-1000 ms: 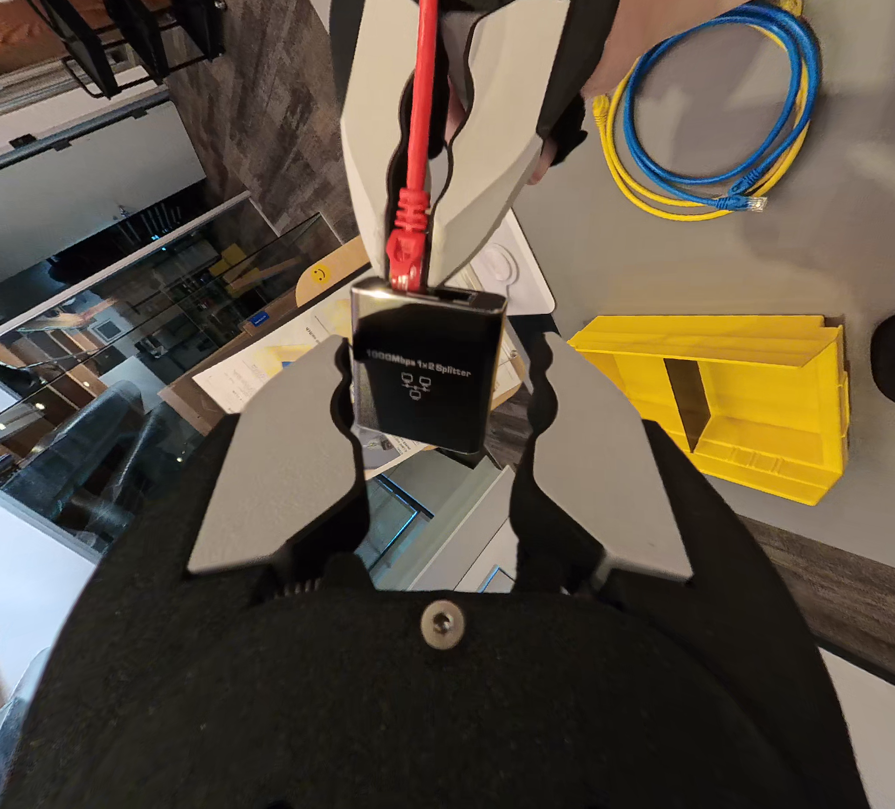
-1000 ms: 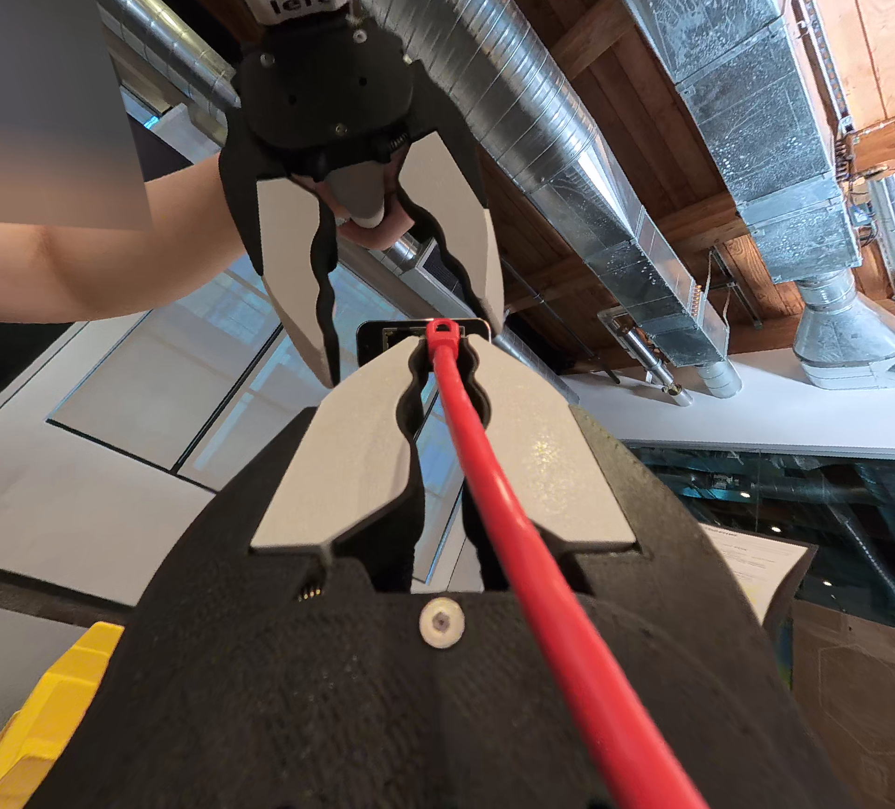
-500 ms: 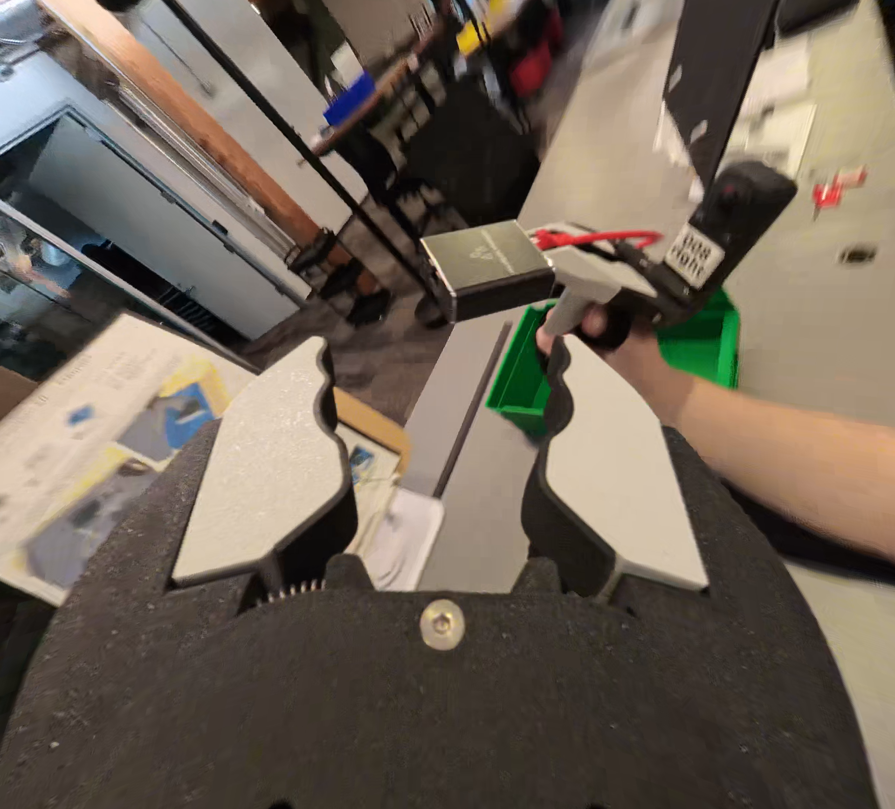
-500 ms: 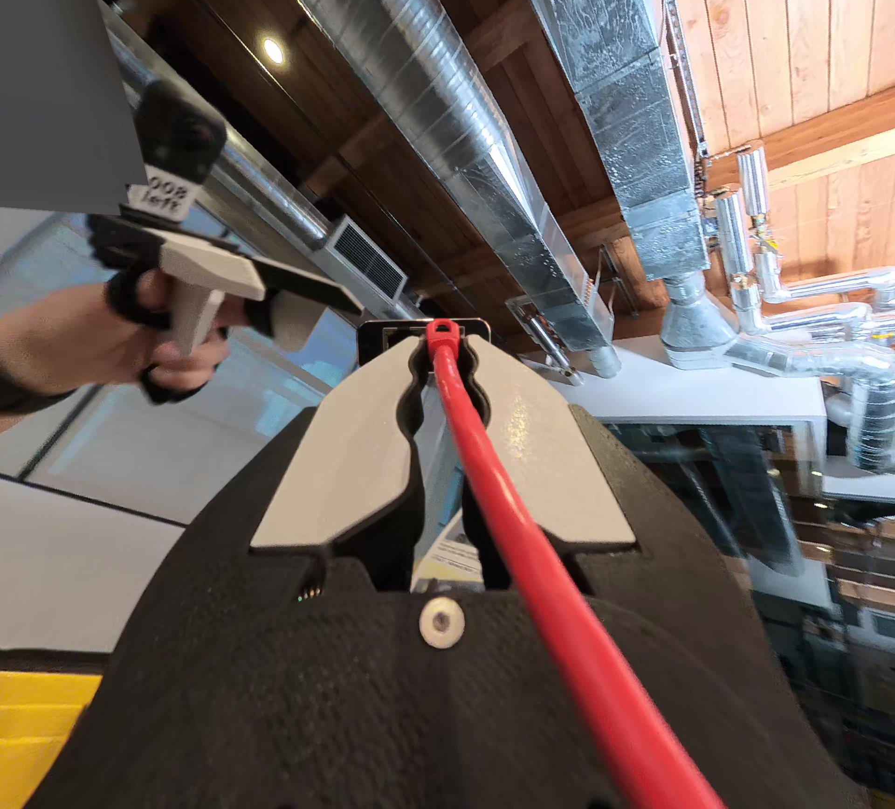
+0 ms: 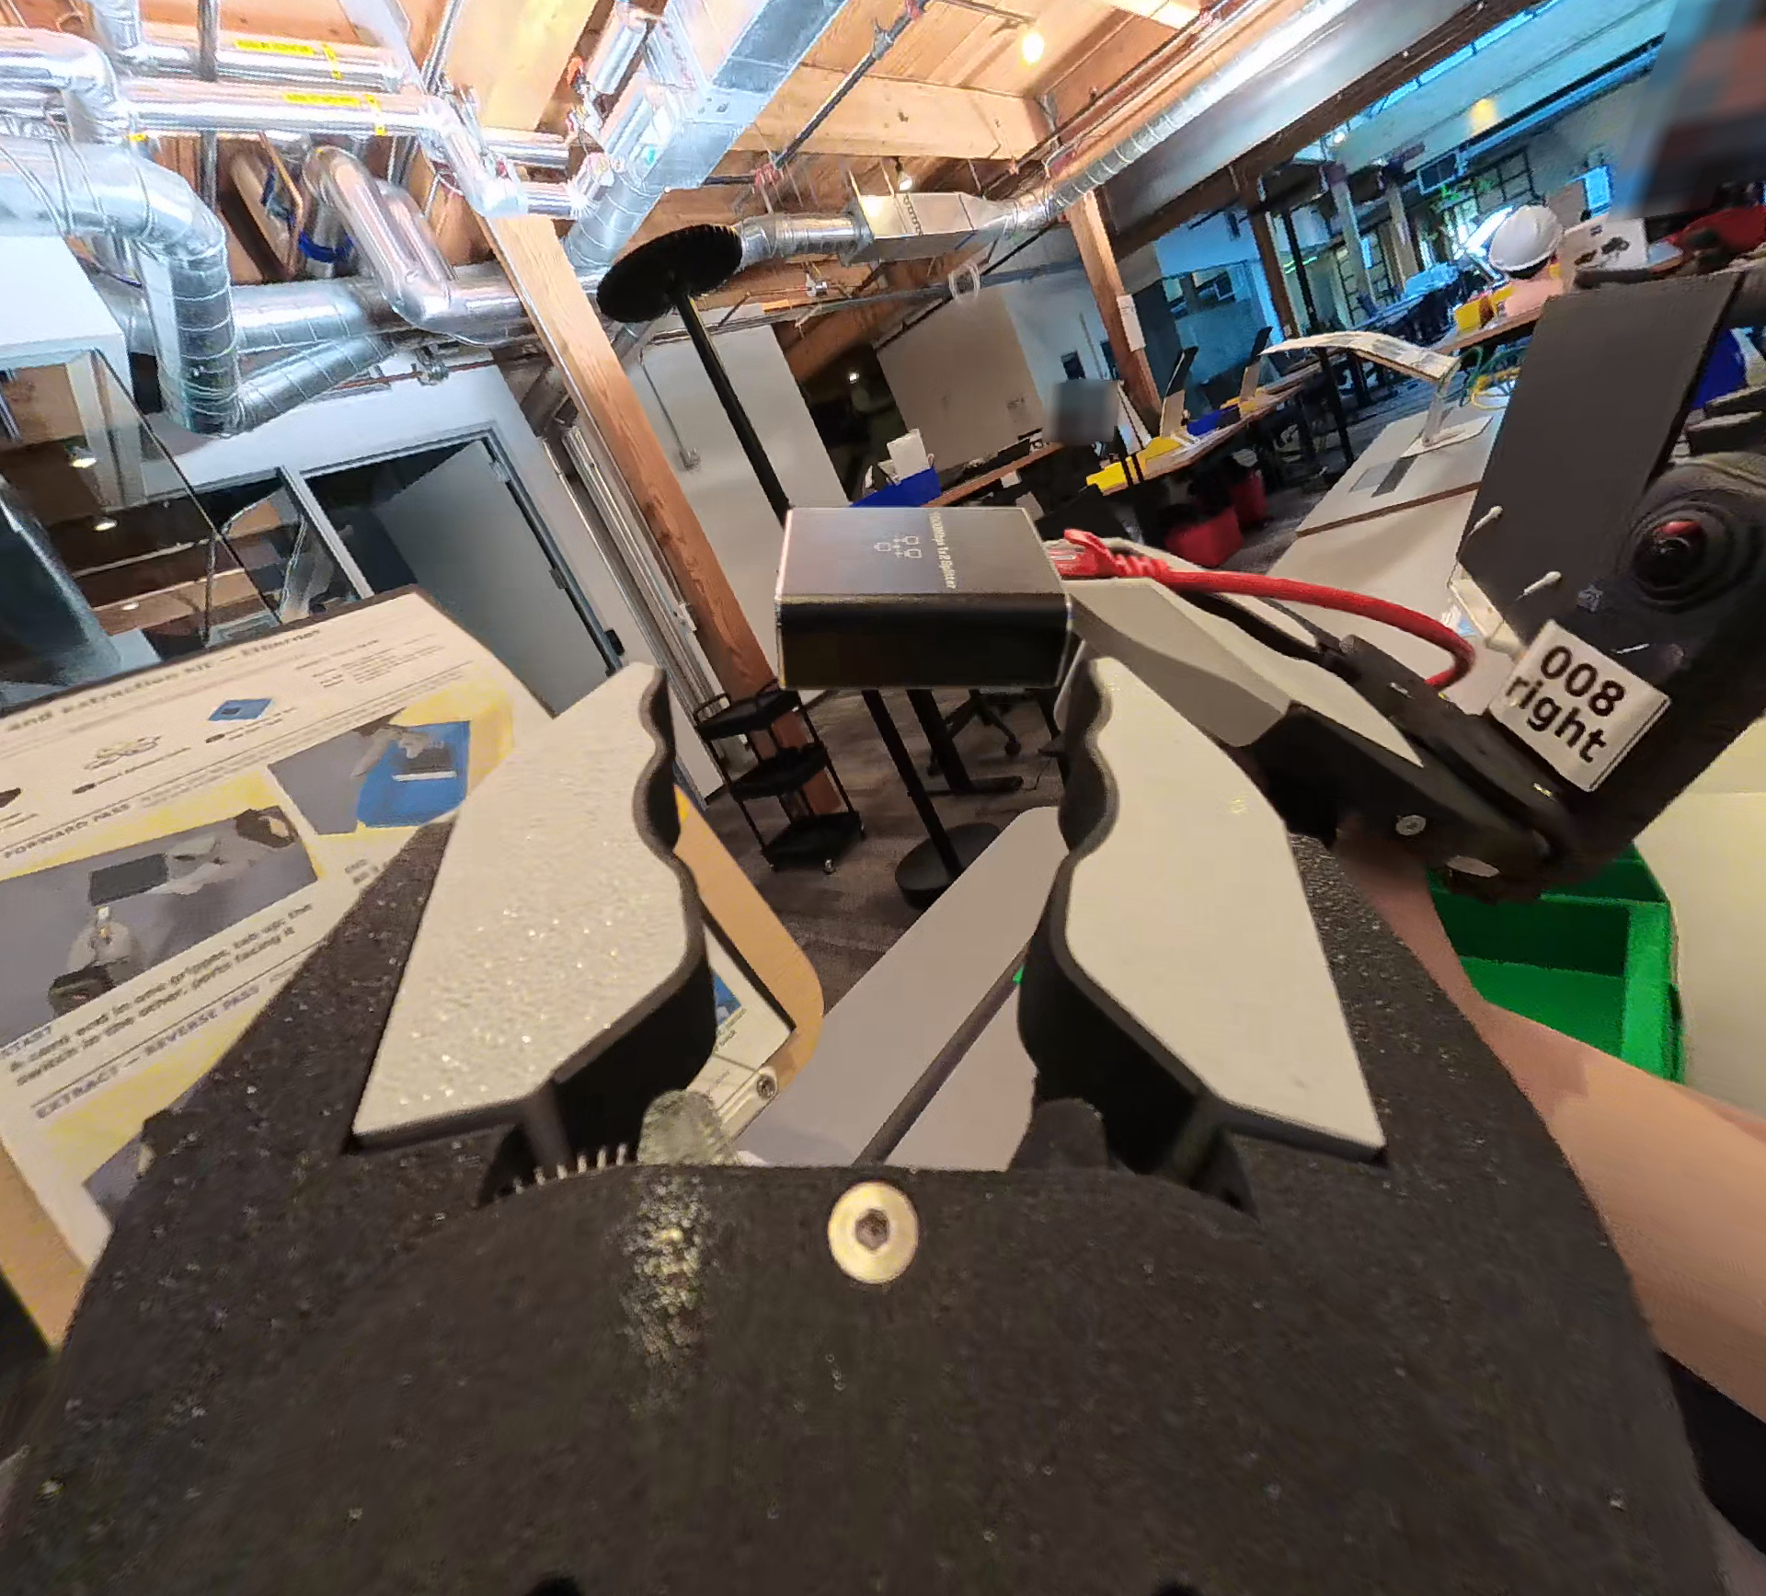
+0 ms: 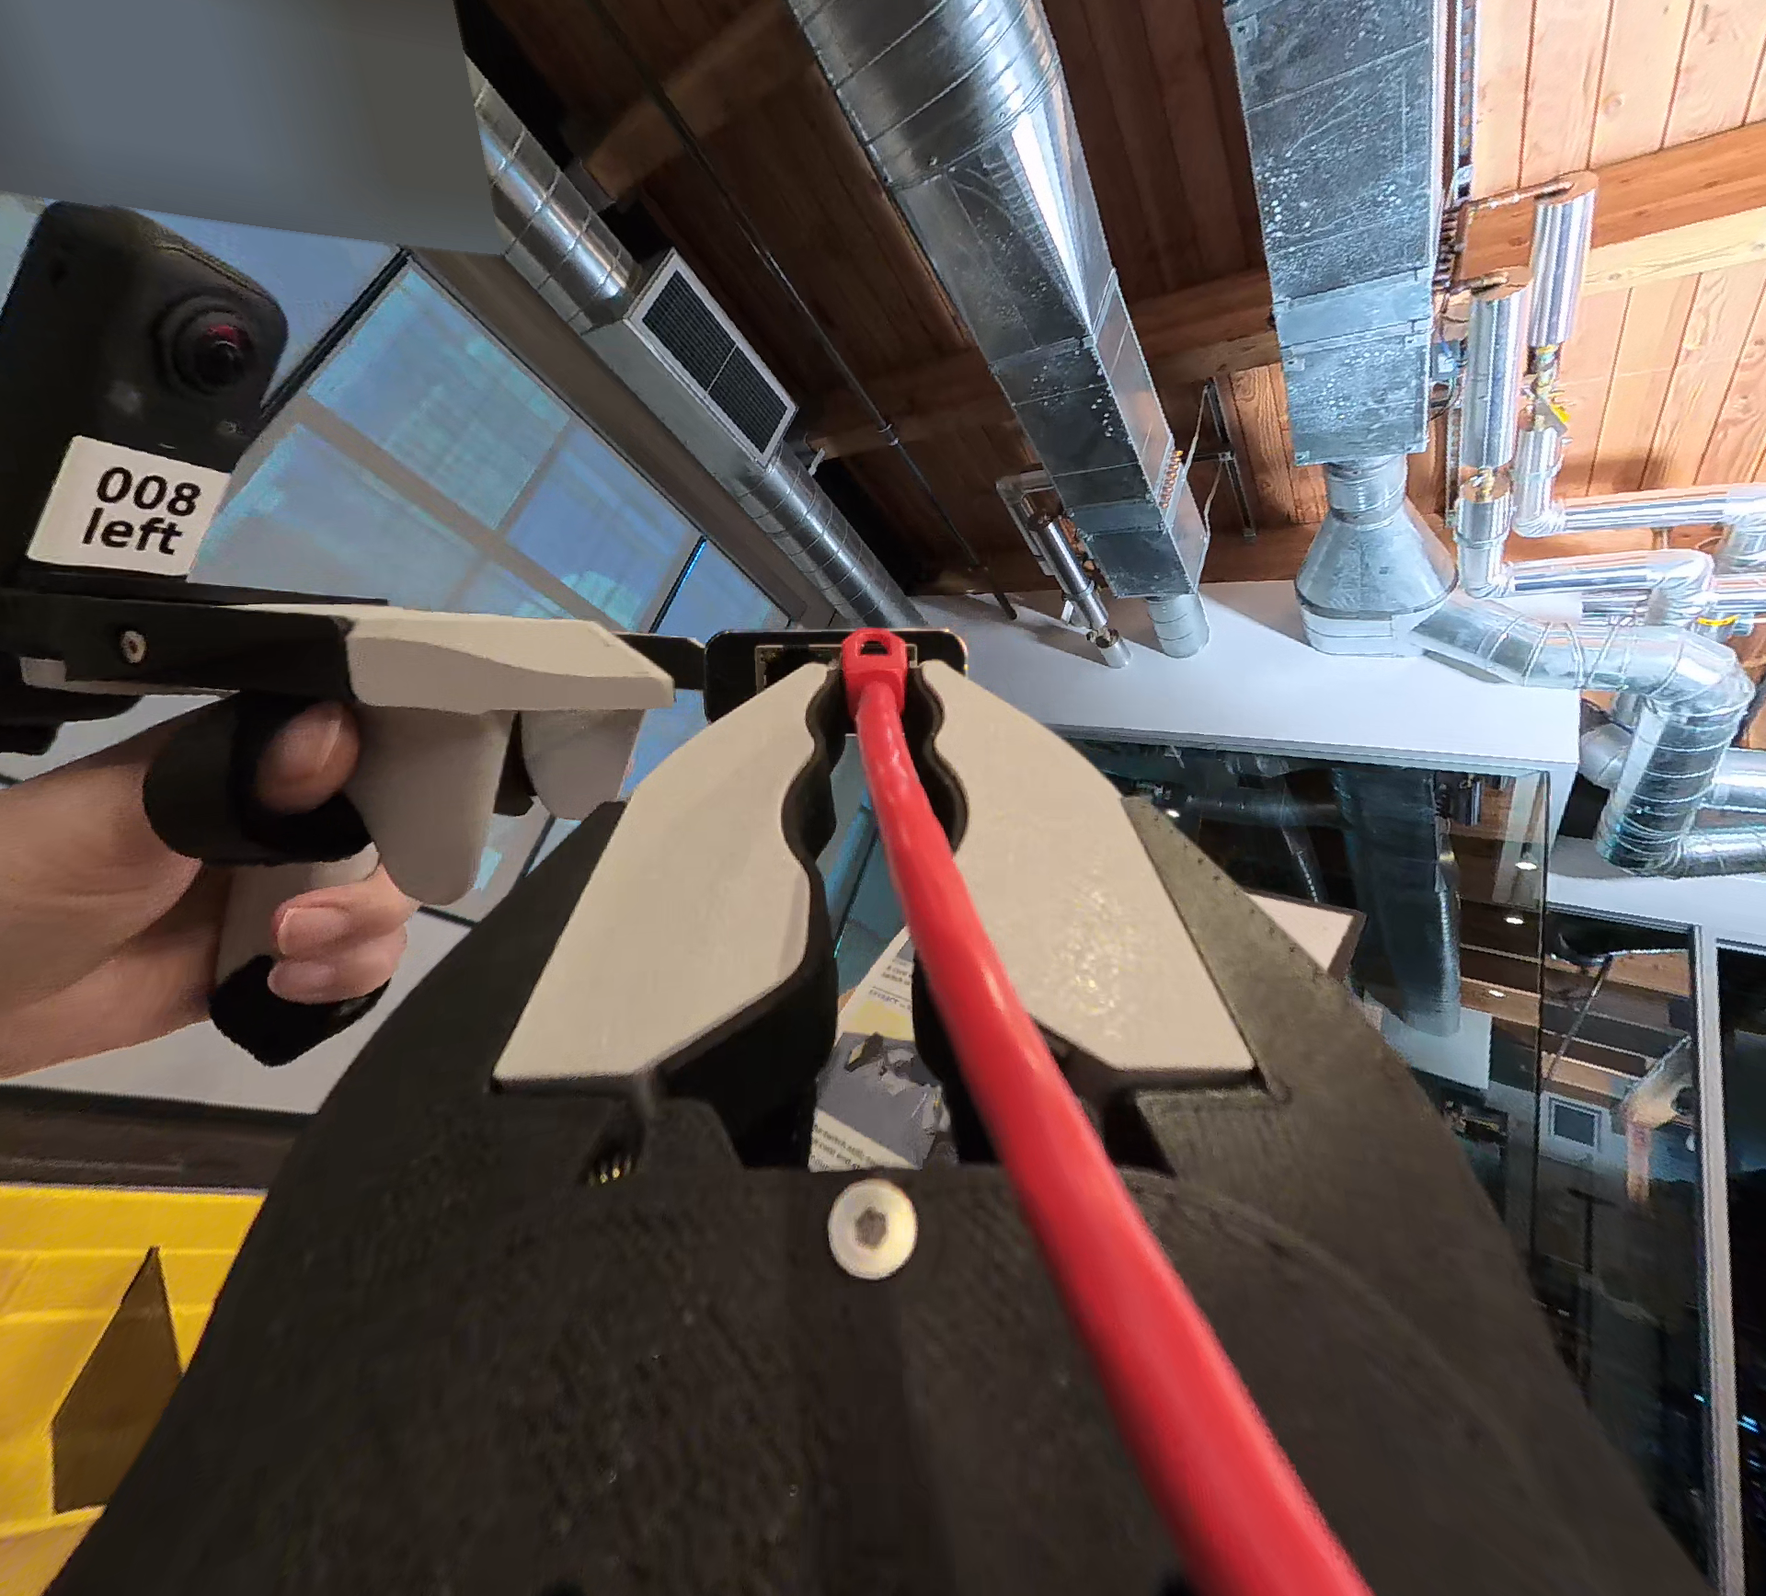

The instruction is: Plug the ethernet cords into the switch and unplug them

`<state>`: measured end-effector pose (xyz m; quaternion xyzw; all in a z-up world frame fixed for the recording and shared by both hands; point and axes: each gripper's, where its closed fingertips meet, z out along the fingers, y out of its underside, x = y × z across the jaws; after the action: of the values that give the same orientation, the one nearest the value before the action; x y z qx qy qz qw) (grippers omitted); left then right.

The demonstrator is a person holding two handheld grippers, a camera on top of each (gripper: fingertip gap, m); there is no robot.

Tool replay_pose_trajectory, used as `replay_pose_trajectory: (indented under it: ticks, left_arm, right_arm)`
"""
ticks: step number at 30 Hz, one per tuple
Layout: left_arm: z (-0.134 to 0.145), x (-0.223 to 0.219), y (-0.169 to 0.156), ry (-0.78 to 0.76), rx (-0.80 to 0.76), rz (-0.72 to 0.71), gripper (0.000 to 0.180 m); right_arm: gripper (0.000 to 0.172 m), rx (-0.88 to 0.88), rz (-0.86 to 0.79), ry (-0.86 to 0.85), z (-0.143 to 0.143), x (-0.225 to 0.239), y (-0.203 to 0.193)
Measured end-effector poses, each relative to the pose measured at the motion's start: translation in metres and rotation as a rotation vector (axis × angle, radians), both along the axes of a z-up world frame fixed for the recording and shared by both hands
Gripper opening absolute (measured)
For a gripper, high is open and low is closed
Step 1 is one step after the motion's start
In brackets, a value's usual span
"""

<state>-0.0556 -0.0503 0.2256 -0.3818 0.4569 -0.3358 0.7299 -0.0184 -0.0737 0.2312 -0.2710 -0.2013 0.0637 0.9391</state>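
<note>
High above the table, between the two grippers, the small black box-shaped switch [image 5: 919, 599] hangs in the air with its long axis lying roughly level, its port side facing the right gripper [image 6: 874, 671]. That gripper's grey fingers [image 6: 755, 795] are pressed on the red ethernet cord [image 6: 917, 862] just behind its plug [image 5: 1099, 558], which sits in a port, and the cord runs straight back over the gripper body. The left gripper [image 5: 870, 690] is spread wide and holds nothing, its fingertips just below the switch.
</note>
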Motion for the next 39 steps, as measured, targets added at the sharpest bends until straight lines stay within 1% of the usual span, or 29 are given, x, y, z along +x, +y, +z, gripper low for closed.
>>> replay_pose_trajectory:
  ticks: [2, 4, 6, 9, 11, 13, 18, 21, 27, 34, 39]
  left_arm:
    - [-0.004, -0.004, 0.003, 0.005, -0.014, -0.002, 0.083]
    - [-0.009, -0.004, 0.003, 0.018, -0.055, -0.044, 0.088]
    - [-0.010, -0.006, 0.005, 0.000, -0.081, -0.066, 0.083]
    - [-0.012, -0.013, 0.007, -0.025, -0.065, -0.078, 0.069]
    - [-0.013, -0.017, 0.011, -0.027, -0.042, -0.052, 0.064]
    - [-0.016, -0.020, 0.016, -0.019, -0.034, -0.033, 0.064]
    - [-0.022, -0.027, 0.029, -0.012, -0.063, 0.024, 0.064]
    - [-0.023, -0.029, 0.033, -0.018, -0.083, 0.043, 0.064]
    - [-0.024, -0.030, 0.037, -0.035, -0.101, 0.058, 0.064]
    - [-0.026, -0.031, 0.040, -0.041, -0.115, 0.055, 0.064]
    - [-0.026, -0.034, 0.044, -0.043, -0.115, 0.068, 0.064]
  right_arm:
    - [0.013, -0.011, 0.005, -0.013, -0.003, -0.005, 0.004]
    - [0.013, -0.024, 0.015, -0.028, -0.005, -0.013, 0.008]
    - [0.013, -0.035, 0.025, -0.049, -0.008, -0.022, 0.011]
    - [0.013, -0.053, 0.042, -0.081, -0.013, -0.035, 0.015]
    - [0.013, -0.063, 0.051, -0.084, -0.014, -0.038, 0.018]
    - [0.013, -0.092, 0.071, -0.091, -0.017, -0.041, 0.024]
    - [0.013, -0.180, 0.119, -0.084, -0.024, -0.046, 0.038]
    - [0.013, -0.196, 0.107, -0.100, -0.026, -0.047, 0.042]
    - [0.016, -0.247, 0.100, -0.153, -0.028, -0.050, 0.044]
    - [0.019, -0.259, 0.094, -0.181, -0.030, -0.052, 0.047]
    - [0.021, -0.260, 0.130, -0.186, -0.030, -0.053, 0.045]
